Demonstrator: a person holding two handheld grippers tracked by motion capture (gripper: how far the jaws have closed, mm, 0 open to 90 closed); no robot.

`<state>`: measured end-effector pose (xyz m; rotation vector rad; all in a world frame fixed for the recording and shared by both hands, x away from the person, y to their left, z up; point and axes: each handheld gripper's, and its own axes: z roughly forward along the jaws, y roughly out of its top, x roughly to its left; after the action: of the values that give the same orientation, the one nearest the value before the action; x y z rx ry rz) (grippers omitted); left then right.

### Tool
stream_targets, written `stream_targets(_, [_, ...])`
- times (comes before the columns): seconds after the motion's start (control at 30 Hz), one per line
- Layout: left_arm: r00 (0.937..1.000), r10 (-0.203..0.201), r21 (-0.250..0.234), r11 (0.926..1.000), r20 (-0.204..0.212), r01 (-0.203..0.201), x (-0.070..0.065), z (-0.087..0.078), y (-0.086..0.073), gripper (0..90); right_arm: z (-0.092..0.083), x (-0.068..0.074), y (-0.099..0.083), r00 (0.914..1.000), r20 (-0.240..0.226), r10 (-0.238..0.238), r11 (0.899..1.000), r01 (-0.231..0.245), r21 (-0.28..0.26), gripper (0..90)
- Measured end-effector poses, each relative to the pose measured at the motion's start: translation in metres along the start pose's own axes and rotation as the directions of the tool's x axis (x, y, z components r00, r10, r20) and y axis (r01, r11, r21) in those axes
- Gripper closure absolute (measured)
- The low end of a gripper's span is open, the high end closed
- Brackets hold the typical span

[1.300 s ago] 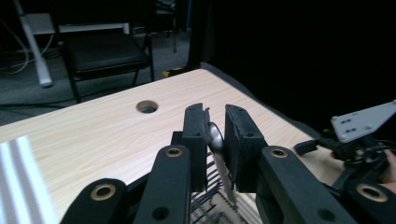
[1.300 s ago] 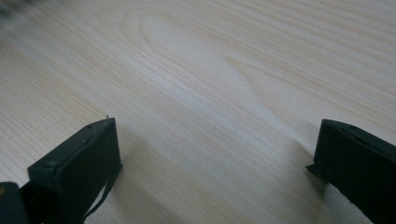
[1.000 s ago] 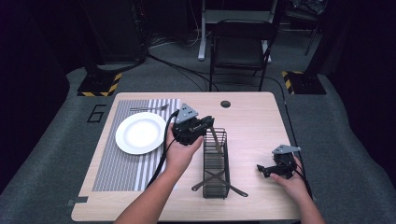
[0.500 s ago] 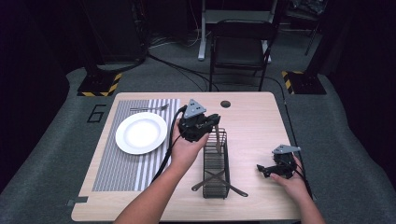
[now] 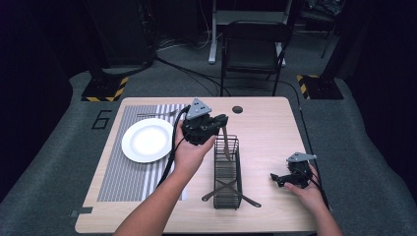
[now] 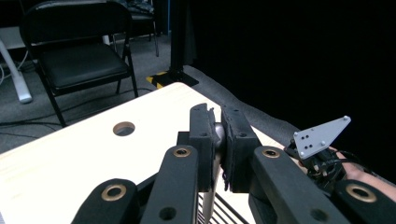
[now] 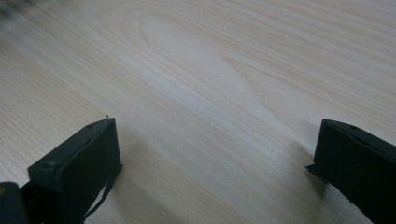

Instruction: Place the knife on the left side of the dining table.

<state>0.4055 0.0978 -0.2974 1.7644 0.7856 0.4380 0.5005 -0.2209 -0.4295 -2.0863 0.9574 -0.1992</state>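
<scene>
My left gripper (image 5: 222,121) hovers over the far end of a black wire basket (image 5: 227,173), shut on the handle of a metal utensil (image 5: 225,145) that hangs down toward the basket. In the left gripper view the silvery handle (image 6: 218,136) sits pinched between the pads of that gripper (image 6: 217,116). My right gripper (image 5: 276,178) rests low on the table near the front right, jaws open; in its own view this gripper (image 7: 217,140) has bare wood between them.
A white plate (image 5: 147,140) lies on a striped placemat (image 5: 128,182) at the left, with a fork (image 5: 157,114) beyond it. Two crossed utensils (image 5: 231,191) lie at the basket's near end. A round hole (image 5: 237,109) marks the table's far edge; a folding chair (image 5: 253,46) stands behind.
My left gripper has risen above the basket, lifting the metal utensil with it. The right gripper has stayed where it was.
</scene>
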Motion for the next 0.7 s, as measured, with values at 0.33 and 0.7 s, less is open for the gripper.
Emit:
stream_targets(0.33, [0.9997, 0.019, -0.041, 0.999, -0.016, -0.019, -0.001, -0.027, 0.024, 83.8, 0.0, 0.0, 0.0, 1.0, 0.001, 0.0, 1.0, 0.0, -0.001, 0.0])
stream_targets(0.7, [0.999, 0.015, -0.074, 0.9971, -0.042, -0.018, 0.006, -0.049, 0.036, 83.8, 0.0, 0.0, 0.0, 1.0, 0.0, 0.0, 1.0, 0.0, 0.0, 0.0])
